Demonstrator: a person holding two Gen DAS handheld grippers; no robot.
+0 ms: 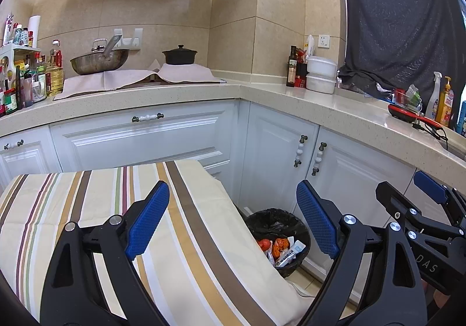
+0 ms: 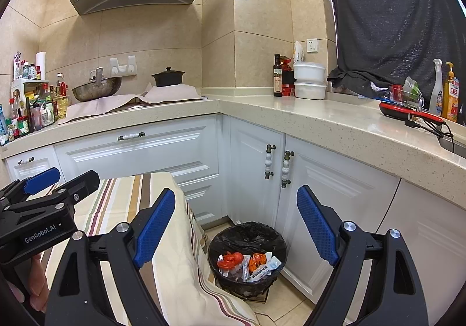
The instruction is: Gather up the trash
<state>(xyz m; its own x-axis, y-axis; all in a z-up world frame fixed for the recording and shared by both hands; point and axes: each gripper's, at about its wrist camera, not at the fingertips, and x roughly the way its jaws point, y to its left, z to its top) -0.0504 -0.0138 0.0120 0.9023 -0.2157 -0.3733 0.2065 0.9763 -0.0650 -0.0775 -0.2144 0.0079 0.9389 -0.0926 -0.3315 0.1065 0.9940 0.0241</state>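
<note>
A round black-lined trash bin (image 2: 247, 235) stands on the floor in the cabinet corner, holding red and orange wrappers (image 2: 230, 259) and white packets (image 2: 263, 269). In the left wrist view the same bin (image 1: 276, 219) shows partly behind the striped cloth. My left gripper (image 1: 233, 221) is open and empty, its blue pads (image 1: 148, 221) wide apart above the striped table edge. My right gripper (image 2: 237, 227) is open too, nothing between its blue pads (image 2: 317, 227), with the bin below and ahead. Each gripper appears at the edge of the other's view.
A table under a striped cloth (image 1: 87, 209) stands to the left of the bin. White cabinets (image 2: 335, 189) and an L-shaped counter (image 2: 320, 119) wrap the corner. On the counter: a wok (image 2: 96, 88), black pot (image 2: 168, 77), bottles, white containers (image 2: 309, 79), a red device (image 2: 407, 113).
</note>
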